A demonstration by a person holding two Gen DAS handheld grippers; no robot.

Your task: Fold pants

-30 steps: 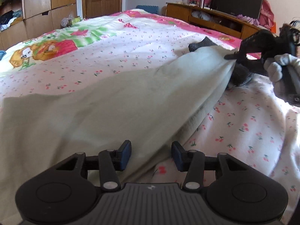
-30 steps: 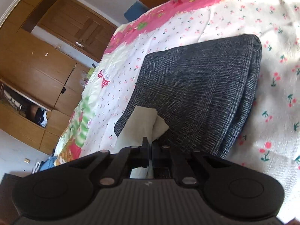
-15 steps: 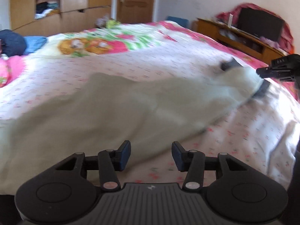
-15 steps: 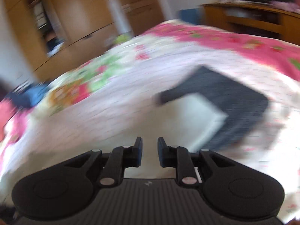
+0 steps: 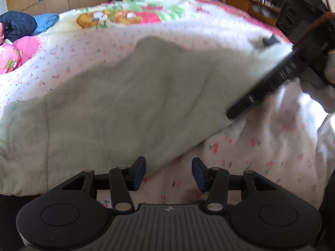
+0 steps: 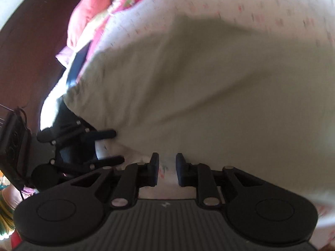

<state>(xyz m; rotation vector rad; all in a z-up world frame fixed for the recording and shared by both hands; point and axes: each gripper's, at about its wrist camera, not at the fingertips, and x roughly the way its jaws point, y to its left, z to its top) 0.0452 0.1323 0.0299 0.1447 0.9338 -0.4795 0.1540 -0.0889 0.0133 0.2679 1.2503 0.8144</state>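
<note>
The bed (image 5: 261,150), with its cherry-print cover, is filling both views, and compared with a second ago the left view is taking in more of its far left side, where a blue and dark bundle of clothes (image 5: 25,24) and pink bedding (image 5: 14,52) are now showing. The pale pants (image 5: 129,104) are lying spread flat across the cover ahead of the left gripper (image 5: 168,172), where earlier one end was being held up, pinched in the right gripper (image 6: 167,168). That end is now free, and the dark grey folded garment that sat ahead of the right gripper is out of its view. The pants' long axis is running from low on the left, beside the left gripper, up toward the far right; their near edge is slanting just ahead of the left gripper's left pad. The left gripper's jaws are standing apart with nothing between them. The right gripper's jaws are standing slightly apart over bare cover, holding nothing, the pants just beyond them.
</note>
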